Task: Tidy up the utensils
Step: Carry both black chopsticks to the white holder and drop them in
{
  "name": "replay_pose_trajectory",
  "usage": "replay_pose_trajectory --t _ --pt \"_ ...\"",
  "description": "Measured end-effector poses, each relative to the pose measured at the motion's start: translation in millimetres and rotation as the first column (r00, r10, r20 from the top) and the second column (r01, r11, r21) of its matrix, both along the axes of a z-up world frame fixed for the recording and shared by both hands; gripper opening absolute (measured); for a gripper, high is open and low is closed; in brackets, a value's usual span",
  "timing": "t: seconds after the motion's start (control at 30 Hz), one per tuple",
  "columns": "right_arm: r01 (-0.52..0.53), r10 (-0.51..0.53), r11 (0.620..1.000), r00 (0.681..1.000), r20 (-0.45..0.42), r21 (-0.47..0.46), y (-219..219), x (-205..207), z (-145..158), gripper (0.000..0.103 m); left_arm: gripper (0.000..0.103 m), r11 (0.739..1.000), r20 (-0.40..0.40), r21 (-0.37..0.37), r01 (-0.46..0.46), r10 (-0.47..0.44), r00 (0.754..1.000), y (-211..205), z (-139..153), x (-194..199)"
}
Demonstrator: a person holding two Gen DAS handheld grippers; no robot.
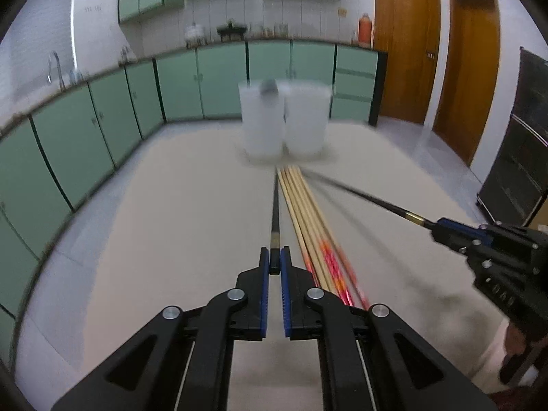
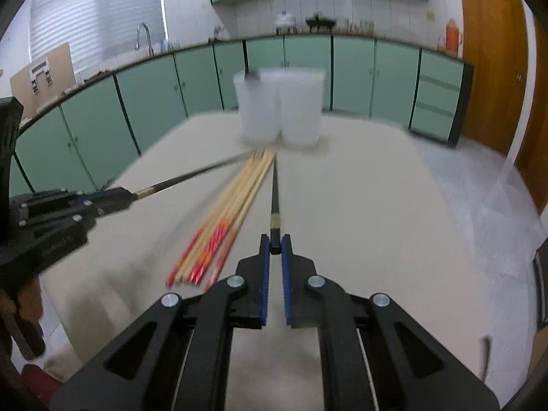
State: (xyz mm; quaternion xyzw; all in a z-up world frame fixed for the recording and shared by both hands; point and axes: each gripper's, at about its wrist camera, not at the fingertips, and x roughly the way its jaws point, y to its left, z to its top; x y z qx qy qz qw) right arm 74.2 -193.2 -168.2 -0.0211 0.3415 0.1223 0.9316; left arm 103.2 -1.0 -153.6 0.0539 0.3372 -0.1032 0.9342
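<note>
Left tongs (image 1: 274, 267): pinching the butt end of a black chopstick (image 1: 275, 212), tip toward the cups.
Right tongs (image 2: 275, 245): clamped on the end of a second black chopstick (image 2: 275, 198).
Bamboo chopsticks (image 2: 233, 202): bundle with red-patterned ends, flat on the table (image 2: 359, 212), between the two tongs.
Cups (image 1: 284, 120): two white, blurred, side by side at the far end of the table, just past the chopstick tips.
Left cup: something dark at the rim, unclear.

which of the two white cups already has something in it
The left cup: a dark object pokes above its rim. The right cup shows nothing.
</note>
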Motion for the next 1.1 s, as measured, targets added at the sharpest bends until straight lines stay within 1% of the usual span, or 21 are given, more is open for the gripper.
replay_pose_trajectory --t 0.1,0.17,0.27,0.4,0.5,0.6,0.8,0.9,0.97,1.1 --pt "-0.002 0.003 1.000 0.998 0.056 -0.025 -7 5 29 0.006 0.006 1.000 0.080 0.000 0.007 -0.007 0.997 3 32 1" --pt "-0.002 0.005 0.999 0.997 0.073 -0.032 -11 11 44 0.006 0.006 1.000 0.116 -0.007 0.014 -0.013 0.993 5 48 5" --pt "-0.010 0.012 1.000 0.995 0.099 -0.023 -17 25 67 0.006 0.006 0.999 0.144 -0.045 0.027 -0.020 0.989 9 69 16" --pt "-0.032 0.032 0.999 0.989 0.146 -0.001 -22 44 100 0.006 0.006 0.998 0.192 -0.045 0.039 -0.029 0.981 8 94 33" --pt "-0.056 0.052 0.998 0.987 0.149 0.026 -26 61 118 0.006 0.006 0.997 0.204 -0.050 0.060 -0.048 0.978 5 107 47" --pt "-0.076 0.068 0.995 0.990 0.125 0.060 -32 82 134 0.006 0.006 0.995 0.202 -0.063 0.073 -0.059 0.978 5 116 60" --pt "-0.116 0.102 0.987 0.988 0.119 0.111 -36 111 166 0.006 0.006 0.990 0.202 -0.103 0.100 -0.078 0.976 10 135 80" --pt "-0.122 0.106 0.987 0.985 0.139 0.108 -36 125 183 0.006 0.006 0.986 0.226 -0.123 0.111 -0.081 0.971 14 151 90" --pt "-0.131 0.112 0.984 0.982 0.155 0.123 -37 135 196 0.006 0.006 0.985 0.250 -0.131 0.113 -0.078 0.965 16 164 97" --pt "-0.134 0.098 0.976 0.975 0.199 0.174 -43 159 226 0.006 0.006 0.984 0.325 -0.141 0.111 -0.060 0.944 17 196 114"
